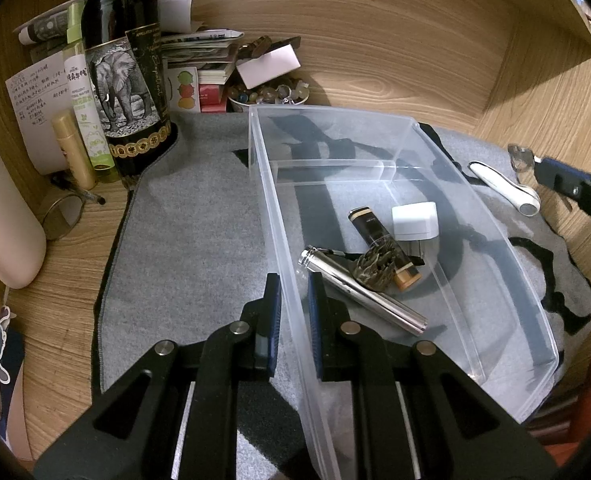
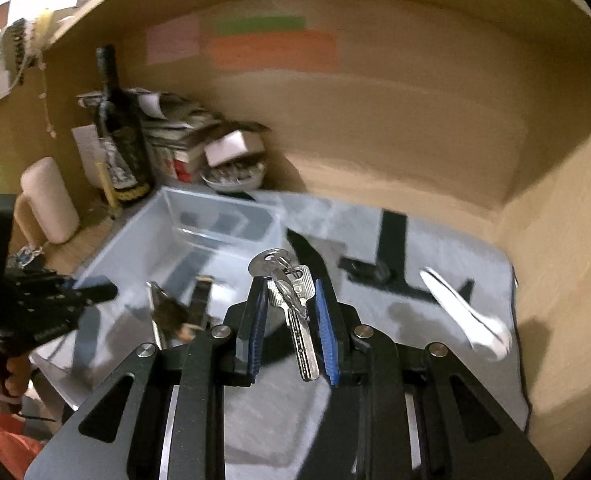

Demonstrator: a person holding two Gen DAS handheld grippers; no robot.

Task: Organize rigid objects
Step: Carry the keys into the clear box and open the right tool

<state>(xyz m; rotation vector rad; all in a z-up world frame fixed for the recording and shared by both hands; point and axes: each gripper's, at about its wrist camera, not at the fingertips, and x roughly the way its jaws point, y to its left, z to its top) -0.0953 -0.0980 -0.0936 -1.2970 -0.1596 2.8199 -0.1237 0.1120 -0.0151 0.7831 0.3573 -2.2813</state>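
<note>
A clear plastic bin [image 1: 455, 168] stands on the grey mat [image 1: 183, 248]. In it lie a silver flashlight [image 1: 367, 292], a dark tube with gold caps [image 1: 379, 236], a spiky brown ornament [image 1: 375, 268] and a white charger plug [image 1: 415, 220]. My left gripper [image 1: 294, 292] straddles the bin's near left wall, one finger on each side. My right gripper [image 2: 289, 292] holds a bunch of keys [image 2: 291, 292] in the air above the mat; it also shows at the right of the left wrist view [image 1: 535, 164]. A white curved tool [image 1: 503, 188] lies on the mat right of the bin.
A dark wine bottle [image 1: 123, 64], a green spray bottle [image 1: 83, 92], a gold tube [image 1: 73, 148], stacked papers and a bowl of beads [image 1: 267, 92] crowd the back left. A wooden wall [image 1: 375, 40] encloses the desk. A beige case [image 1: 3, 208] stands at left.
</note>
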